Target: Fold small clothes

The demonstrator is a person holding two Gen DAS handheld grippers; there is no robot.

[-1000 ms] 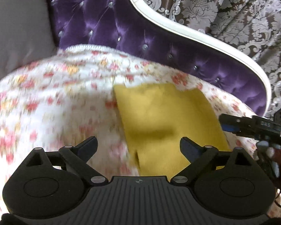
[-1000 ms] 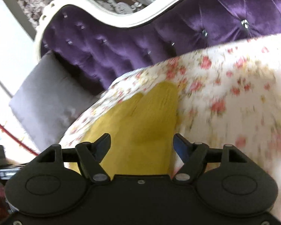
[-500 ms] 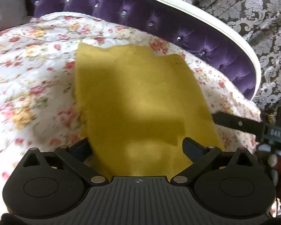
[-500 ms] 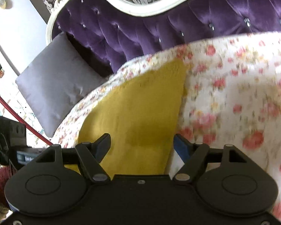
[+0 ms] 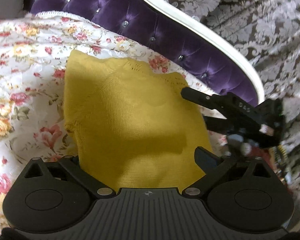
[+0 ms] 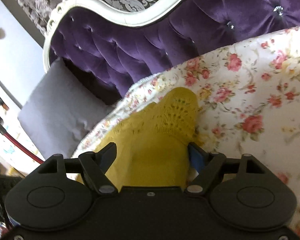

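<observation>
The left tool (image 5: 142, 160) stands with its jaws spread wide over the near edge of the yellow knit garment (image 5: 130, 120); its fingers straddle the cloth without pinching it, so it holds nothing. The right tool (image 6: 152, 154) is likewise wide open, its fingers to either side of the same garment's end, where a lacy openwork border shows; whether the pads touch the knit cannot be told. In the left wrist view the right tool reaches in from the right, at the garment's far right corner.

The garment lies flat on the floral bedspread (image 5: 30, 80), near the purple tufted headboard (image 5: 150, 30), with a grey pillow (image 6: 56, 104) beside it. It reads as a compact, roughly rectangular piece with layered edges, so some folding seems already made. What is left, by my judgement, is a further fold or a final smoothing; neither tool has taken a corner for it yet.
</observation>
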